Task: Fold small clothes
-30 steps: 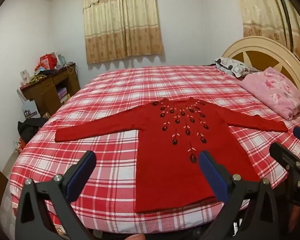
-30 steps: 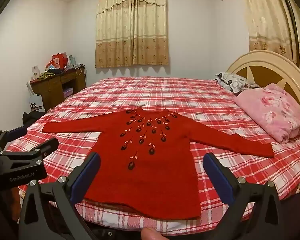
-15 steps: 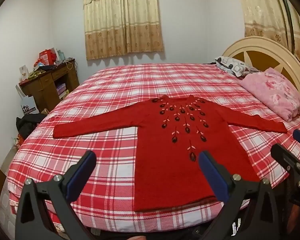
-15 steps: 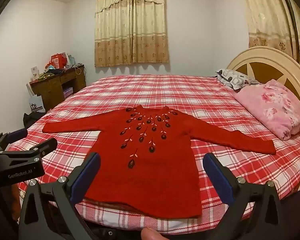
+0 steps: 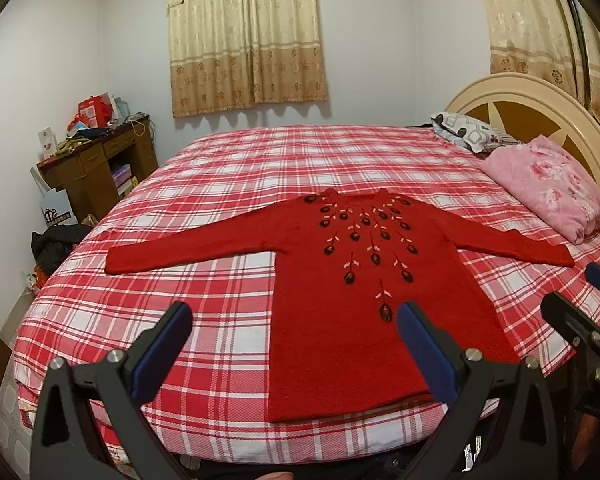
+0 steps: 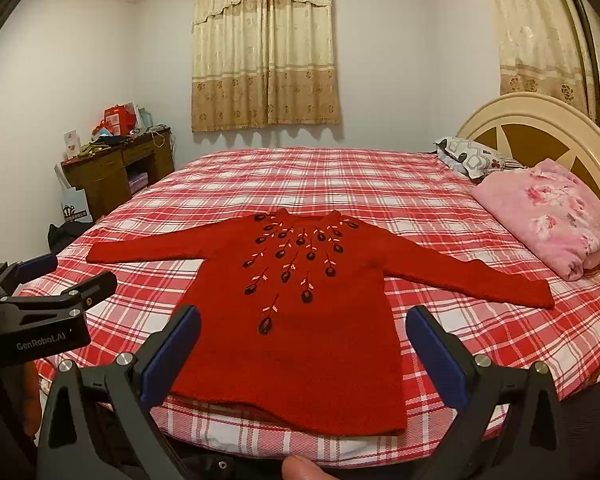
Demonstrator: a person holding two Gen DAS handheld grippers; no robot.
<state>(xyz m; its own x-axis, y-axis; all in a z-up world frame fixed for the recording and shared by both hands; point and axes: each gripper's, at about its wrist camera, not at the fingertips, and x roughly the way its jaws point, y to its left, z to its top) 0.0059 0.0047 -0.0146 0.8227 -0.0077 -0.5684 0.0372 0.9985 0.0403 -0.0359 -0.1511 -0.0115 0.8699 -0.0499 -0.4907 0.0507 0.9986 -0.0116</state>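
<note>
A small red sweater (image 5: 352, 300) with dark embroidered flowers lies flat and face up on the red plaid bed (image 5: 180, 304), sleeves spread to both sides, hem toward me. It also shows in the right wrist view (image 6: 300, 344). My left gripper (image 5: 294, 350) is open and empty, held above the near edge of the bed over the sweater's lower left part. My right gripper (image 6: 302, 354) is open and empty above the sweater's hem. Each gripper shows at the edge of the other's view, the right one (image 5: 580, 320) and the left one (image 6: 48, 300).
A pink floral quilt (image 5: 548, 188) and a patterned pillow (image 5: 468, 136) lie by the cream headboard (image 5: 540, 104) at the right. A cluttered brown desk (image 5: 96, 164) stands by the left wall, with bags on the floor. Curtains hang at the back.
Both views have tilted up slightly, so the sweater and bed sit a little lower in the frames. Both grippers have stayed open and the sweater has not moved.
</note>
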